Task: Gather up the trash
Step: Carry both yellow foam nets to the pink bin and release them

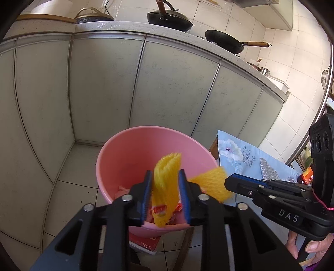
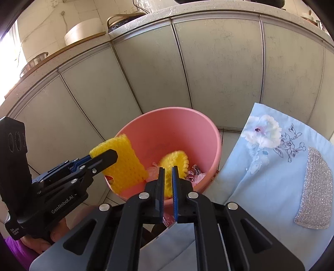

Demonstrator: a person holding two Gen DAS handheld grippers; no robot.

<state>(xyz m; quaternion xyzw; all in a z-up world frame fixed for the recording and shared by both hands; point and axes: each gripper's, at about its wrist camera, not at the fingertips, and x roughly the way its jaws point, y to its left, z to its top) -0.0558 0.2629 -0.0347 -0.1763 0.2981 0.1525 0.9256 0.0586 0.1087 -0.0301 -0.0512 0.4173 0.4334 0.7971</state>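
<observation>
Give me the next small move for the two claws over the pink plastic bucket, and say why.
Probably open the right claw so its yellow foam mesh sleeve drops. It is clamped on that sleeve above the mouth of the pink plastic bucket, where wrappers already lie, while the left claw stands parted around the other yellow foam sleeve.

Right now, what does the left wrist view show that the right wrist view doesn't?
Left wrist only: two black pans, a red booklet under the bin. Right wrist only: a steel bowl at the counter's left end. Both: pink bin, floral cloth, left gripper open around the left yellow net, right gripper shut on the right yellow net.
</observation>
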